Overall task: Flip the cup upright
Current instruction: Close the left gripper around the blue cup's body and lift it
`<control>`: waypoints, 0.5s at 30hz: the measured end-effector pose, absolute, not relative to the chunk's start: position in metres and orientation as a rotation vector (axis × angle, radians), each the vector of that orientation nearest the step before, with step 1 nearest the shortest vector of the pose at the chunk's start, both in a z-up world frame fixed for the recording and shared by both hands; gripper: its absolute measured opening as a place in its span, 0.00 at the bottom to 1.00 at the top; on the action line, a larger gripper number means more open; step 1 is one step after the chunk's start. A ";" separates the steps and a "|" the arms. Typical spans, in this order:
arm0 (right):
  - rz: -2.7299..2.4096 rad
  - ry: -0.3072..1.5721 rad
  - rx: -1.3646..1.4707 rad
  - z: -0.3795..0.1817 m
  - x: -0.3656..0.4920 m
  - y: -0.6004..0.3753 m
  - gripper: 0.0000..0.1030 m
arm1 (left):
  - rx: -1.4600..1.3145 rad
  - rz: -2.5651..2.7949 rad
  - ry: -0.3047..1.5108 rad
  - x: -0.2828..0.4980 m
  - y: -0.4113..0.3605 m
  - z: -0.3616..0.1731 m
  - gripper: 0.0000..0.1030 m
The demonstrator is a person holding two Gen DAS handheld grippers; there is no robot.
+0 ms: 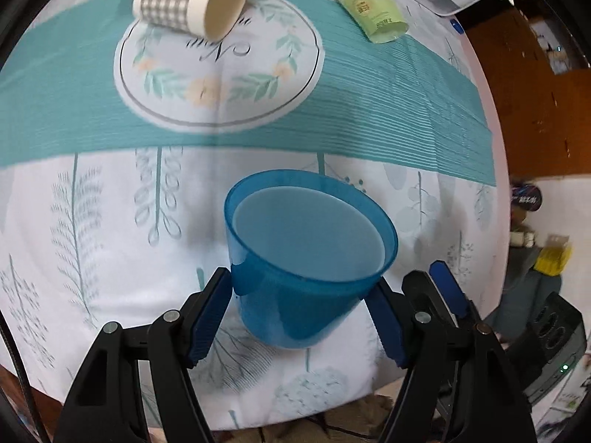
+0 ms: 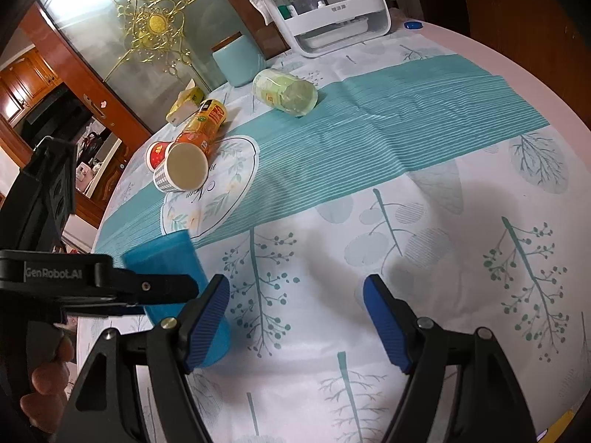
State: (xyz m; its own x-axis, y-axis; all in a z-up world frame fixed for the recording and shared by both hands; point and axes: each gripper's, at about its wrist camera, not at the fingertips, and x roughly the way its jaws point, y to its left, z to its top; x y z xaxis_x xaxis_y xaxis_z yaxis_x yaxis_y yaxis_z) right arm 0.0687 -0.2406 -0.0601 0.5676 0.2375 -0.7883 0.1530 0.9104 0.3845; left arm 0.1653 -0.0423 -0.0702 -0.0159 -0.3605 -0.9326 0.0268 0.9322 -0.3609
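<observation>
The left claw (image 1: 301, 288) gripped the translucent blue plastic cup (image 1: 308, 258) between its blue ribbed pads (image 1: 210, 317), one pad pressed on each side of the cup wall below the rim. The cup sat tilted between the pads, its open mouth facing away from the claw and upward, above the leaf-printed cloth on the worktop (image 1: 110, 258).

The right claw (image 2: 295, 313) stood wide apart and held nothing, only cloth showing between its pads. Just left of it was the blue cup (image 2: 173, 258), clamped by the left claw (image 2: 155, 288).

Well ahead of both claws lay a grey checked paper cup (image 1: 188, 3) on its side, and a pale green cup (image 1: 369, 3) also on its side.
</observation>
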 end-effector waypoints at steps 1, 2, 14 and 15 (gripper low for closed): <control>0.051 0.976 0.441 -0.060 0.069 -0.241 0.73 | -0.269 -0.315 1.556 0.164 -0.042 -0.071 0.69; 0.049 0.978 0.442 -0.061 0.068 -0.241 0.73 | -0.272 -0.314 1.550 0.164 -0.039 -0.070 0.69; 0.053 0.984 0.410 -0.059 0.062 -0.238 0.73 | -0.318 -0.272 1.513 0.173 -0.041 -0.093 0.69; 0.051 0.986 0.409 -0.059 0.062 -0.238 0.73 | -0.321 -0.270 1.511 0.173 -0.042 -0.093 0.69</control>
